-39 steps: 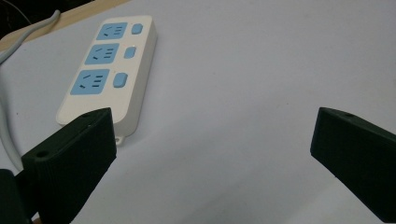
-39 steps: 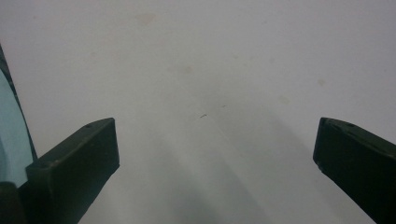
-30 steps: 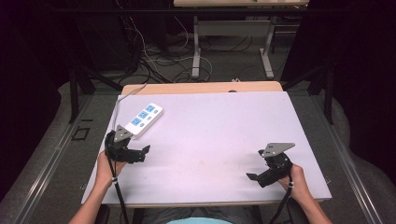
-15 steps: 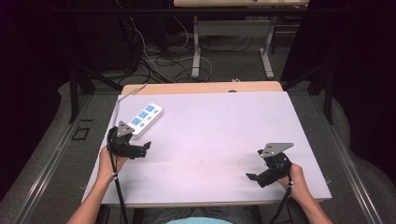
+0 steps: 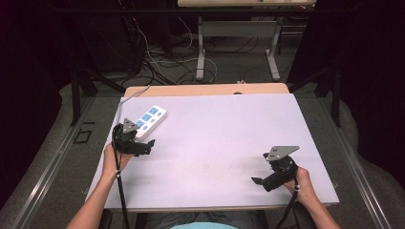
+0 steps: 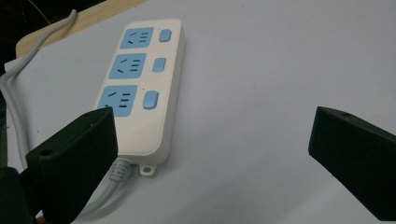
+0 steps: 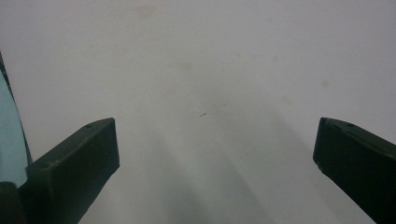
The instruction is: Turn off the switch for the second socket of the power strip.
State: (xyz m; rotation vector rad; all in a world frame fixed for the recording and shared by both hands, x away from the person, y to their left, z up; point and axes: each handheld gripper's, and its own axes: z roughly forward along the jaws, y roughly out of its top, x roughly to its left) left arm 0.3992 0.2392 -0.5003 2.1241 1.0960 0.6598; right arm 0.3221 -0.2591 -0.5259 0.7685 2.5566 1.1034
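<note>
The power strip (image 5: 149, 119) lies flat on the worktop (image 5: 219, 138), just ahead of the left hand-held gripper (image 5: 143, 145) and a little to its left. In the high view its long axis runs on a slant, from the near end beside that gripper up and away toward the worktop's far edge. In the left gripper view the strip (image 6: 140, 84) shows three blue sockets in a row, each with a blue switch beside it, all facing up. The cord (image 6: 112, 182) leaves the end nearest the gripper, bends back under the left jaw and runs along the strip's left side toward the far corner of the worktop. A small mounting tab sticks out beside the cord exit. The left hand-held gripper (image 6: 212, 140) has its jaws wide apart, gripping nothing; the left jaw overlaps the strip's near corner in that view, though whether it touches I cannot tell. Nothing stands between the jaws and the strip. The right hand-held gripper (image 5: 260, 181) is well apart, over bare worktop near the front edge, its jaws (image 7: 215, 149) likewise spread and empty. A hand holds each gripper from behind.
</note>
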